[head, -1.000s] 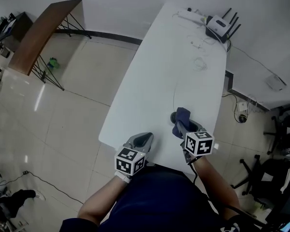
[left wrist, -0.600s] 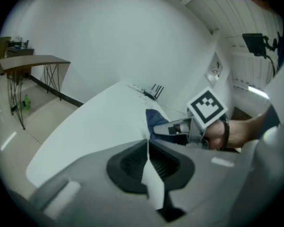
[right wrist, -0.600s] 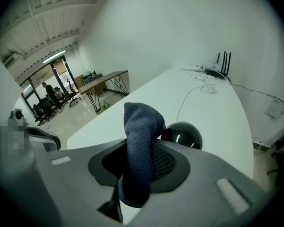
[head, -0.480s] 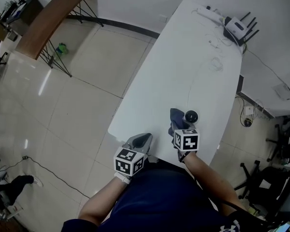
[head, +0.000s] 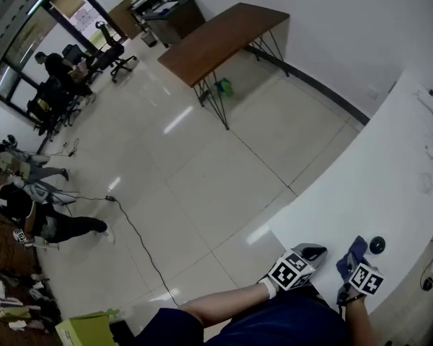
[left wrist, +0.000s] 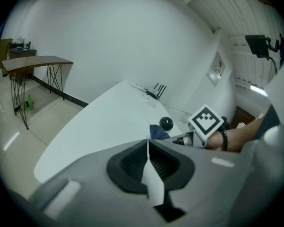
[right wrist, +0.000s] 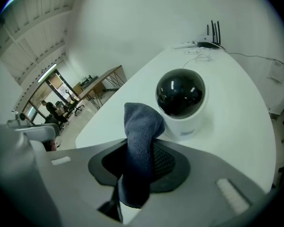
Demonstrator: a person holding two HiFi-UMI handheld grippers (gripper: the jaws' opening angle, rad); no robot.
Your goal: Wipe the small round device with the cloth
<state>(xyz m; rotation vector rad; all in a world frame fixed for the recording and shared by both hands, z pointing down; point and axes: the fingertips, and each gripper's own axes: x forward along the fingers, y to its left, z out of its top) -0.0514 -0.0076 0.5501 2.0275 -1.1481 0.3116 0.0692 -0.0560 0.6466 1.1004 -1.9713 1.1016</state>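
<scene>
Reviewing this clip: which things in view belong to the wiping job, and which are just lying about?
Job: blue cloth, clamped in the right gripper; small round device with a black dome.
Lying about: router with antennas, far end of the white table; wooden desk; left gripper, shut and empty.

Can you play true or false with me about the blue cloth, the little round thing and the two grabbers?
1. The right gripper is pinching a blue cloth. True.
2. The left gripper is holding the small round device. False: its jaws are shut with nothing between them, and the device stands on the white table.
3. The cloth is draped over the device's dark dome. False: the dome is bare, and the cloth sticks up from the jaws just in front of the device.
4. A router with antennas sits at the far end of the table. True.
</scene>
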